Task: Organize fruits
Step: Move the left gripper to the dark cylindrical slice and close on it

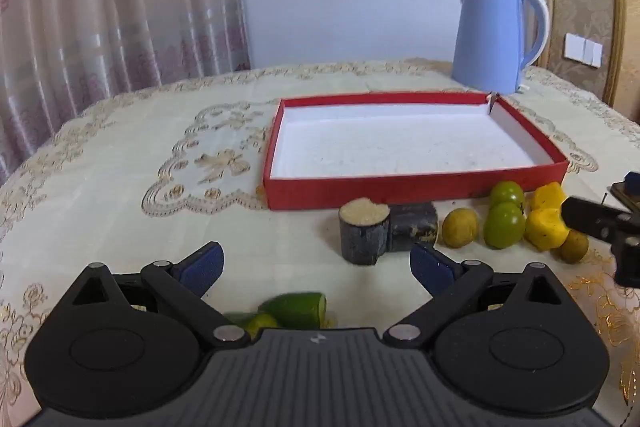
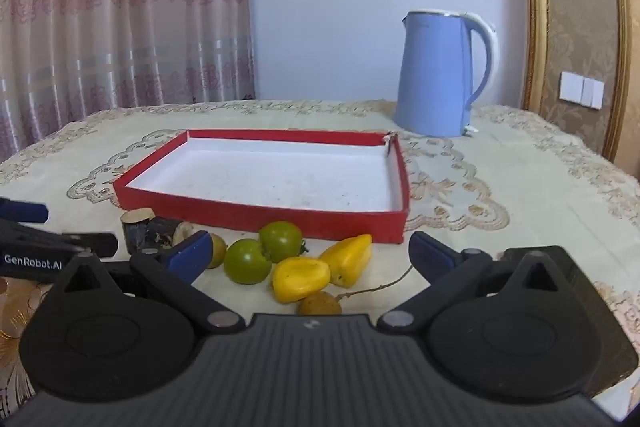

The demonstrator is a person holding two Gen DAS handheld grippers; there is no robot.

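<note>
- The left gripper [image 1: 316, 261] tilts down over the embroidered tablecloth [image 1: 120, 163], jaws spread wide with nothing between the blue pads [image 1: 206, 263].
- Just beneath its body lie green fruit pieces [image 1: 298, 307], partly hidden and blurred.
- Ahead of its right pad stand two dark sugarcane sections [image 1: 364, 233], one upright with its pale cut end on top, the other lying touching it.
- The red shallow box [image 1: 416, 193] with a white floor sits beyond the cane; no fruit is in it.
- In front of the box's near wall, further right, lies a yellowish-brown round fruit [image 1: 460, 227], then two green tomatoes [image 2: 280, 241] touching each other, then two yellow fruit pieces [image 2: 302, 279] side by side.
- A small brown fruit [image 2: 320, 303] with a thin stem lies nearest the right gripper's body.
- The right gripper [image 2: 310, 253] also points gently downward, jaws fully apart and holding nothing; the tomatoes and yellow pieces show between its fingers, untouched.
- A pale blue kettle [image 2: 440, 75] stands behind the box's far right corner.
</note>
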